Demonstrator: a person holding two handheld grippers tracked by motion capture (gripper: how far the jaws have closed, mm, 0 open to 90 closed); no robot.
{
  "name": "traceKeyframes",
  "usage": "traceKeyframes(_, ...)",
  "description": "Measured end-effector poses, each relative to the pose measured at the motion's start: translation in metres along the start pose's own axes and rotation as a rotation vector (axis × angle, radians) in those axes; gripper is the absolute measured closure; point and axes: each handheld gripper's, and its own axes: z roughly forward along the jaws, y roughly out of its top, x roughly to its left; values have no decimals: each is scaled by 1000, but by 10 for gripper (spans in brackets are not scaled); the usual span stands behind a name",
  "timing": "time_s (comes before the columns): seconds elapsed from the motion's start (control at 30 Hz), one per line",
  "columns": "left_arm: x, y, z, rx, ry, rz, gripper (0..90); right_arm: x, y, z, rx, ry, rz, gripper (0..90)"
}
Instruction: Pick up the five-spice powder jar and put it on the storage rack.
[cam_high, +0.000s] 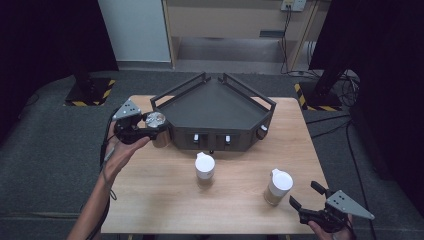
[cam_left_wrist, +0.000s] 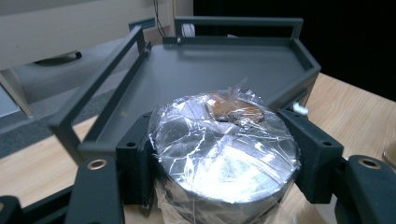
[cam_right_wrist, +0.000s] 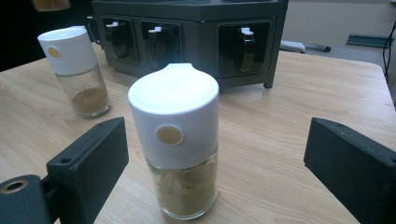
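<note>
Left gripper (cam_high: 150, 127) clamped the foil-capped jar (cam_left_wrist: 224, 149) beside the rack (cam_high: 215, 107); we judged level lifting best, probably. Right gripper (cam_high: 306, 196) gaped near a shaker (cam_right_wrist: 180, 140).

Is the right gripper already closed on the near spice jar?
No: in the right gripper view the right gripper stands open, both jaws clear of the white-capped jar between them.

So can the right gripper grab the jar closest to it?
Probably yes. The right gripper is open, and the near jar stands upright on the table in line with the gap between its jaws, with bare wood in between. The other jar stands well off to the side.
</note>
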Motion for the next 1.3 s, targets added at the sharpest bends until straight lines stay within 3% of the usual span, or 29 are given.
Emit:
traceKeyframes(0.23, 2, 23, 16, -12, 35, -7, 334, -1, 0, 0, 0, 5, 3, 64)
traceKeyframes(0.63, 9, 48, 56, -23, 44, -37, 334, -2, 0, 0, 3, 10, 9, 68)
traceKeyframes(0.93, 12, 53, 87, -26, 51, -44, 334, -4, -1, 1, 3, 19, 15, 70)
traceKeyframes(1.3, 16, 46, 112, -21, 117, -53, 334, -4, -1, 0, 2, 23, 19, 71)
